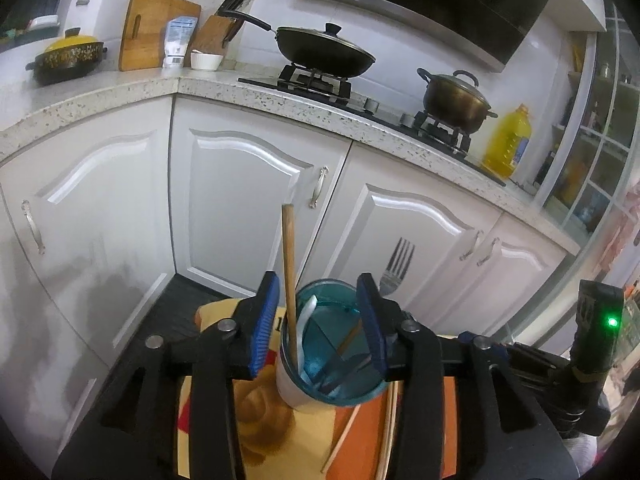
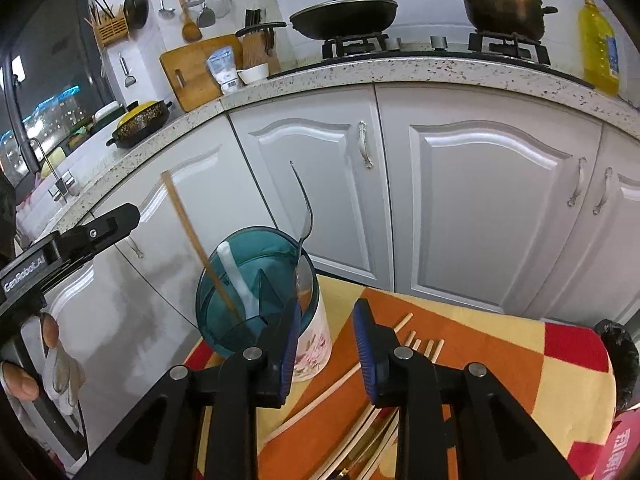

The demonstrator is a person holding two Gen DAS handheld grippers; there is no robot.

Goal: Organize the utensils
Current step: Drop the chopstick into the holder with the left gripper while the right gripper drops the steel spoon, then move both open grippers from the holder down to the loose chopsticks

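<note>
A utensil holder [image 1: 332, 372] with a teal divided insert and a white flowered body [image 2: 316, 340] stands on a small cloth-covered table. A wooden chopstick [image 1: 289, 280] [image 2: 196, 240], a white spoon handle [image 2: 236, 276] and a metal fork [image 1: 396, 268] [image 2: 305, 216] stand in it. My left gripper [image 1: 318, 320] is open, its jaws either side of the holder's rim, empty. My right gripper [image 2: 328, 344] is open and empty, just right of the holder, above several loose chopsticks [image 2: 420, 346] lying on the cloth.
The orange, yellow and red cloth [image 2: 500, 360] covers the table. White cabinet doors [image 2: 480, 200] stand close behind. A counter [image 2: 400, 70] above carries a stove, wok, pot and oil bottle [image 2: 599, 46]. A black object [image 2: 616, 360] sits at the table's right edge.
</note>
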